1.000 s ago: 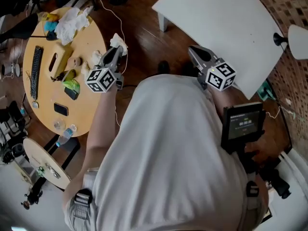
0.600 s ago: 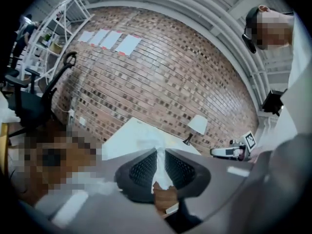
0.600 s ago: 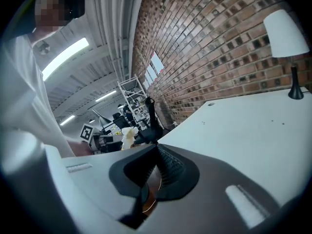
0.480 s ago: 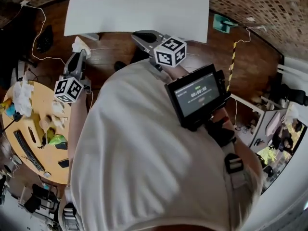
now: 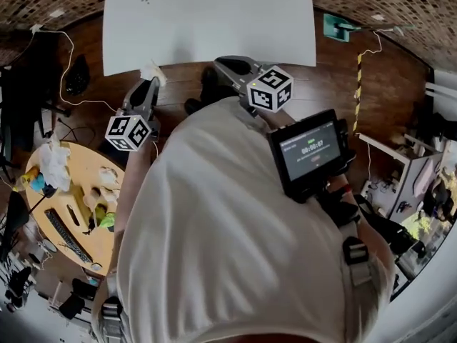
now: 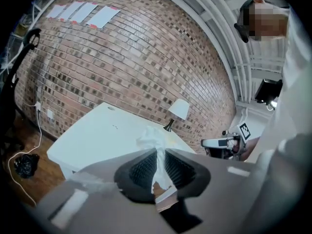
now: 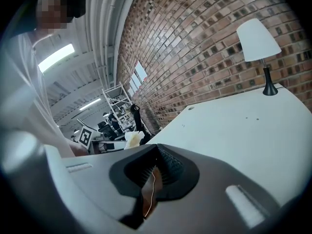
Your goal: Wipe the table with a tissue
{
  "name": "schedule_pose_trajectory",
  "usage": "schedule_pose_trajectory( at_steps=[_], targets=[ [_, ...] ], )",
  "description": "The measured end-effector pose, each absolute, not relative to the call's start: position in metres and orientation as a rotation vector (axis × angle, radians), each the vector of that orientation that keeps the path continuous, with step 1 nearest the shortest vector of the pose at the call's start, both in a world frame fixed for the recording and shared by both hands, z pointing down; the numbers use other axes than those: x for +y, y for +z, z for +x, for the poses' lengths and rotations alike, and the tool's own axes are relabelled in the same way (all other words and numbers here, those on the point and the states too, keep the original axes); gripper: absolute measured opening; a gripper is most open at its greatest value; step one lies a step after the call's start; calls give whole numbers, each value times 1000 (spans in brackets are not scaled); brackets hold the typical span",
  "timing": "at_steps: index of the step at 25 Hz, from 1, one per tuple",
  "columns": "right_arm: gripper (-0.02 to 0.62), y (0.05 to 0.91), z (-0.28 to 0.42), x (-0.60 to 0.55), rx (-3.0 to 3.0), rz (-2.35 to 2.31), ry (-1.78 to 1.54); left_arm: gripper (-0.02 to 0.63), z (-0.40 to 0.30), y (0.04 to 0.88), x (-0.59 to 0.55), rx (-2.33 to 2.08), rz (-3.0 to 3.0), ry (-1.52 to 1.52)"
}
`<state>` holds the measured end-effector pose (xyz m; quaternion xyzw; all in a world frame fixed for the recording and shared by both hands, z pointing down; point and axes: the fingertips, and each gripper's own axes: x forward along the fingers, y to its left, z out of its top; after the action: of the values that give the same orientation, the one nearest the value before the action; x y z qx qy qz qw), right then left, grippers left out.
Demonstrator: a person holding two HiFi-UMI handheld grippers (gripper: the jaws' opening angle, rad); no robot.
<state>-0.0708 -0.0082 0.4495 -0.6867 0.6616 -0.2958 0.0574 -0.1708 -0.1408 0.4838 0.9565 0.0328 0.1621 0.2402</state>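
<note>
A crumpled white tissue (image 6: 152,139) is pinched between the jaws of my left gripper (image 6: 157,154). In the head view the tissue (image 5: 153,71) sticks out of the left gripper (image 5: 148,84) just short of the near edge of the white table (image 5: 207,16). My right gripper (image 5: 230,66) is shut with nothing in it and hovers by the same edge. In the right gripper view its jaws (image 7: 155,165) meet in front of the bare tabletop (image 7: 243,126), and the tissue (image 7: 132,138) shows at the left.
A white lamp (image 7: 258,43) stands at the table's far end against the brick wall. At the lower left, a round wooden table (image 5: 75,191) carries a keyboard, tissues and small items. Cables lie on the wooden floor (image 5: 86,84). A chest-mounted screen (image 5: 310,152) shows.
The view has swung from the round wooden table to the white table. Both grippers now face its near edge, and the left one has carried the tissue along.
</note>
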Motion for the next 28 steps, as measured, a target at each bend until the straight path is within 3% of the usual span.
schedule_pose_trajectory(
  at_steps=[17,28],
  targets=[
    [8,450,46,-102,2080,-1919,-904,58,-73,486,-208,-23,2606,593],
    [8,458,81,-106,2037,-1889,-899,58,-44,494,-235,-69,2649,719]
  ],
)
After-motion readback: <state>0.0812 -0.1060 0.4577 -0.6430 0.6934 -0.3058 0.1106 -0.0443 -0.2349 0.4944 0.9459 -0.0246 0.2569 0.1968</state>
